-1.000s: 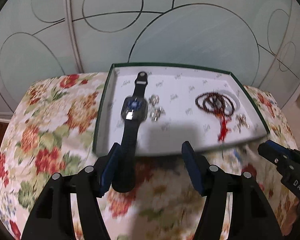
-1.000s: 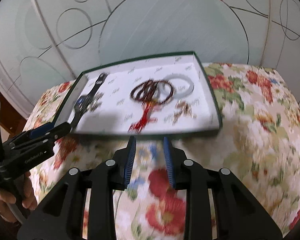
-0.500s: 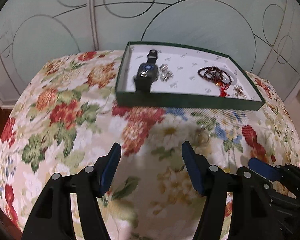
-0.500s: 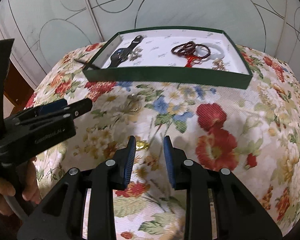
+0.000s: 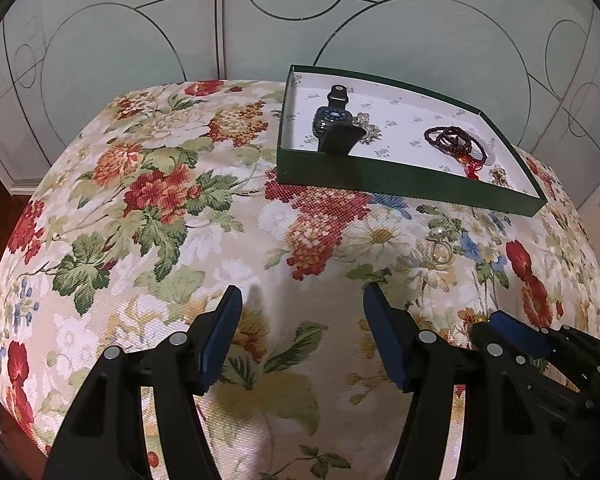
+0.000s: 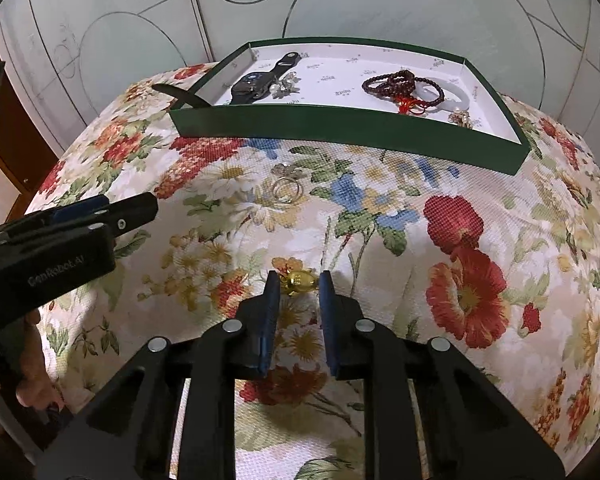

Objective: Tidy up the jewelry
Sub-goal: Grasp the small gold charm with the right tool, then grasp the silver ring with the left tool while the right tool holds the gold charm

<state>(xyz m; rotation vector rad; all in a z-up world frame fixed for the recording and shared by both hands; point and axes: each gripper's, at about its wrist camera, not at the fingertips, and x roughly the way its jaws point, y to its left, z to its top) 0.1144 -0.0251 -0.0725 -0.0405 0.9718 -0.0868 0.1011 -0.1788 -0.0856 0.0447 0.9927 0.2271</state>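
- Your right gripper (image 6: 299, 279) has just been closing its jaws around the gold charm (image 6: 298, 280); the charm sits right between the fingertips on the cloth (image 6: 380, 200). Whether the pads already press it I cannot tell: they look just beside it, not clamped.
- The charm's long axis runs across the jaws, fingertip to fingertip, so the squeeze comes along its length.
- Your left gripper (image 5: 300, 308) stands released, jaws wide, nothing between them, over bare cloth.
- The ring (image 6: 286, 190) lies loose on the cloth between the grippers and the box (image 6: 340, 126), well apart from the charm. The right gripper is busy; I'd judge the left free for it.
- The box holds the watch (image 6: 256, 82), beads (image 6: 392, 82) and other pieces.
- Right view shows the charm plainly. In the left view the right gripper (image 5: 496, 326) nearly covers it; only a gold glint shows, but that view shows the ring (image 5: 440, 250) ahead and to the right of the left jaws.
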